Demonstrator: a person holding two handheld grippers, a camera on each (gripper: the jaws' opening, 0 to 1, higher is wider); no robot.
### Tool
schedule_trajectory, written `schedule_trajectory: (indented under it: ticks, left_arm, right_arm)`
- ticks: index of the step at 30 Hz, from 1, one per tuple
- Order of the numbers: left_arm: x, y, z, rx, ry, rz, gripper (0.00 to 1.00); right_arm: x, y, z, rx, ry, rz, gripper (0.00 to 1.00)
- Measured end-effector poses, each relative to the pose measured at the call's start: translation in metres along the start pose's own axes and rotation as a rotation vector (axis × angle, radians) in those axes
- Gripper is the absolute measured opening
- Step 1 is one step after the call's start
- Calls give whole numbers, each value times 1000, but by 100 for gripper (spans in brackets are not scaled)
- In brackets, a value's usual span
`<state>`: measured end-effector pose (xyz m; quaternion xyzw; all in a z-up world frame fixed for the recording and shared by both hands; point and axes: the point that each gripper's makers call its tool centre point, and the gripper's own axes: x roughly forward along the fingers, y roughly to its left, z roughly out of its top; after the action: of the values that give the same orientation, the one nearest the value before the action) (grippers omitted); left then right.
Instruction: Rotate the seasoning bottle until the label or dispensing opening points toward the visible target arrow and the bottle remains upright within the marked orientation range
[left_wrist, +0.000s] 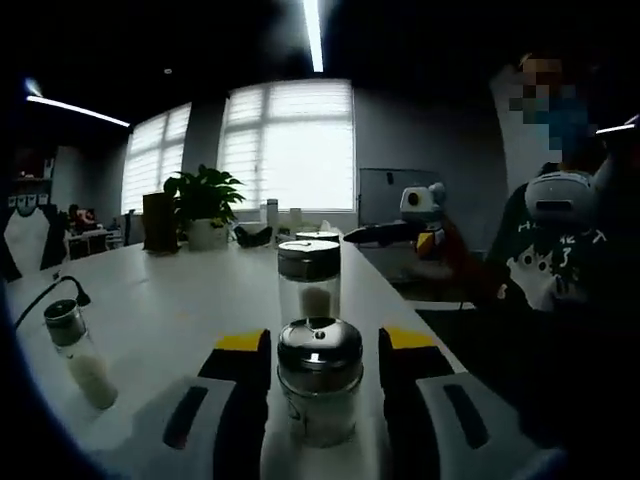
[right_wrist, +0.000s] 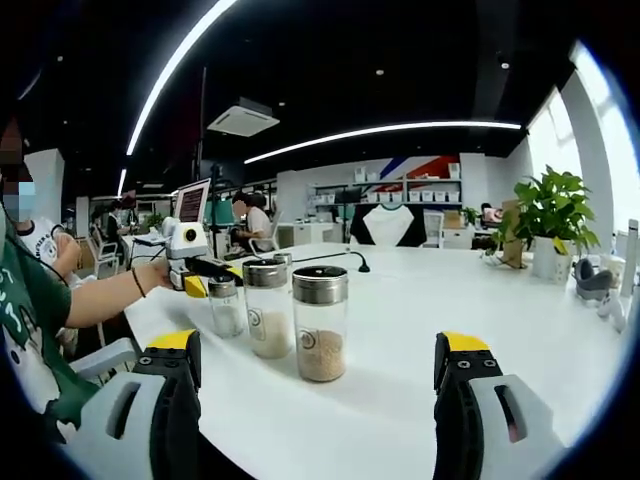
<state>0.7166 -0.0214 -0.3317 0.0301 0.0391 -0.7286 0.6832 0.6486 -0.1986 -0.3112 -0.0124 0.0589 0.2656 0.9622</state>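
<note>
A seasoning bottle (left_wrist: 320, 385) with a chrome shaker lid stands upright on the white table (left_wrist: 170, 310), right between the jaws of the left gripper (left_wrist: 322, 375). The jaws sit narrow on either side of the glass, but whether their pads touch it cannot be told. A second, taller bottle (left_wrist: 309, 278) stands just beyond it, and a third lidded jar (left_wrist: 318, 237) shows farther back. Off to the left a small shaker (left_wrist: 80, 352) stands apart, near a black cable (left_wrist: 50, 292). A potted plant (left_wrist: 205, 205) sits at the far end before bright windows.

In the right gripper view the three bottles stand in a row: the nearest one (right_wrist: 321, 322) holds brownish grains, the middle bottle (right_wrist: 267, 307) white ones, and the farthest bottle (right_wrist: 225, 305) sits at the left gripper (right_wrist: 200, 270), held by a person's hand (right_wrist: 155, 275). The right gripper (right_wrist: 320, 375) hangs near the table with its jaws wide, holding nothing.
</note>
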Motion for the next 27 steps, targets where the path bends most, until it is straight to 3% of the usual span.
schedule_trajectory:
  ticks: [3, 14, 21, 27]
  left_arm:
    - [1, 2, -1, -9, 14, 5, 35]
    - [5, 8, -3, -45, 7, 37, 34]
    - [9, 7, -3, -25, 35, 85, 34]
    - [9, 7, -3, -29, 24, 118, 34]
  right_arm:
    - [0, -1, 0, 0, -1, -2, 99]
    - [-1, -1, 0, -1, 0, 1, 99]
    - [0, 4, 2, -8, -7, 20, 99]
    - [-2, 1, 1, -2, -9, 14, 99]
